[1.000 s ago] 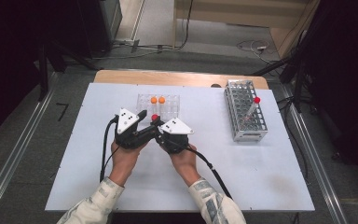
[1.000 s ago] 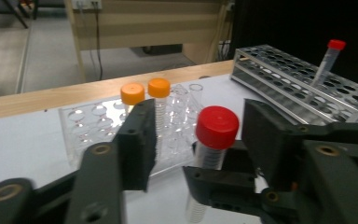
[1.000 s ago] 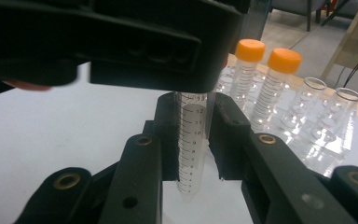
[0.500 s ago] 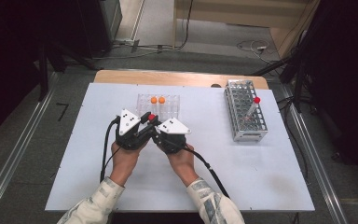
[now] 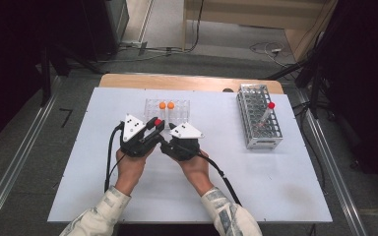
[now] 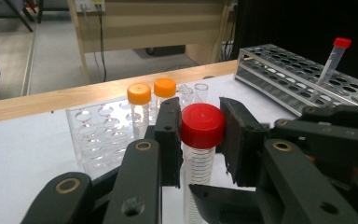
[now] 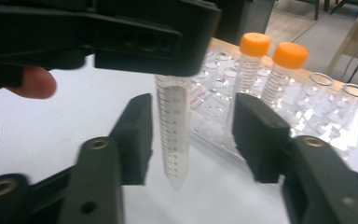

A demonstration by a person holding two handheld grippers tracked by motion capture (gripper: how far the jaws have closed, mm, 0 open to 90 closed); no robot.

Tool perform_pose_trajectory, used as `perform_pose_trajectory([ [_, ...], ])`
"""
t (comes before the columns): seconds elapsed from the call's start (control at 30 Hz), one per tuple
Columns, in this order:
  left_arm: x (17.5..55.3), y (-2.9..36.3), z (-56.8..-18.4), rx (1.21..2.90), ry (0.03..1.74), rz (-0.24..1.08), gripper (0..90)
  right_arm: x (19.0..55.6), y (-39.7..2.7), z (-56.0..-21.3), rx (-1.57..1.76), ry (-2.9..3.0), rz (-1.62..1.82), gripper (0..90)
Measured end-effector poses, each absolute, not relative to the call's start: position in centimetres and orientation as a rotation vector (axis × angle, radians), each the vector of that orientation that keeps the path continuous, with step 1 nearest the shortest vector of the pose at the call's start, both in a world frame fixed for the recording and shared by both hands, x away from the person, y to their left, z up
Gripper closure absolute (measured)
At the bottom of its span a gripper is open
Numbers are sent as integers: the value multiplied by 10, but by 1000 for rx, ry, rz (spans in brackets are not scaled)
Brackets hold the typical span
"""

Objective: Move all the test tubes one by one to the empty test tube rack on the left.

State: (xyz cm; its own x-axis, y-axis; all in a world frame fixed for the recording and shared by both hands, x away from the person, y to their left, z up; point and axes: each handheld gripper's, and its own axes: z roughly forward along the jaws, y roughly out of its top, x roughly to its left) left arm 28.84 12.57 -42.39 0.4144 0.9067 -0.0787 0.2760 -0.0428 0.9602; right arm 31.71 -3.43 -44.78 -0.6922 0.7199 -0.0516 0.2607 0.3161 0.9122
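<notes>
A clear graduated tube with a red cap [image 6: 202, 125] hangs upright above the table with my left gripper [image 6: 200, 140] shut on its cap. In the high view the red cap [image 5: 158, 122] sits at the left gripper's [image 5: 155, 127] tip, just in front of the clear rack [image 5: 178, 117]. My right gripper [image 7: 198, 135] is open, with one jaw on each side of the tube's body [image 7: 172, 135] and touching neither side. The tube's conical tip is off the white table [image 5: 275, 187]. The left gripper [image 7: 144, 37] crosses overhead in the right gripper view.
Two orange-capped tubes [image 5: 166, 105] stand in the clear rack beside several empty glass vials [image 7: 349, 107]. At the right, a metal wire rack [image 5: 256, 132] holds one slanted red-capped tube [image 5: 268, 110]. A wooden strip [image 5: 187, 82] borders the table's far edge.
The red cap has shifted slightly left and away from me, along with both hands. The left gripper's hold stays the same and the right jaws stay apart.
</notes>
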Motion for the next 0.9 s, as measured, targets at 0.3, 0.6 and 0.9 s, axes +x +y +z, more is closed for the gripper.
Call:
perform_pose_trajectory([
  [0.3, 288, 129, -423, 1556, 1088, 719, 698, 321, -54, -441, 918, 2143, 1292, 252],
  [0.6, 288, 132, -422, 1544, 1097, 720, 698, 328, -86, -445, 1021, 2138, 1235, 148],
  [0.9, 288, 131, -421, 1538, 1100, 724, 698, 331, -123, -455, 1066, 2120, 1190, 118],
])
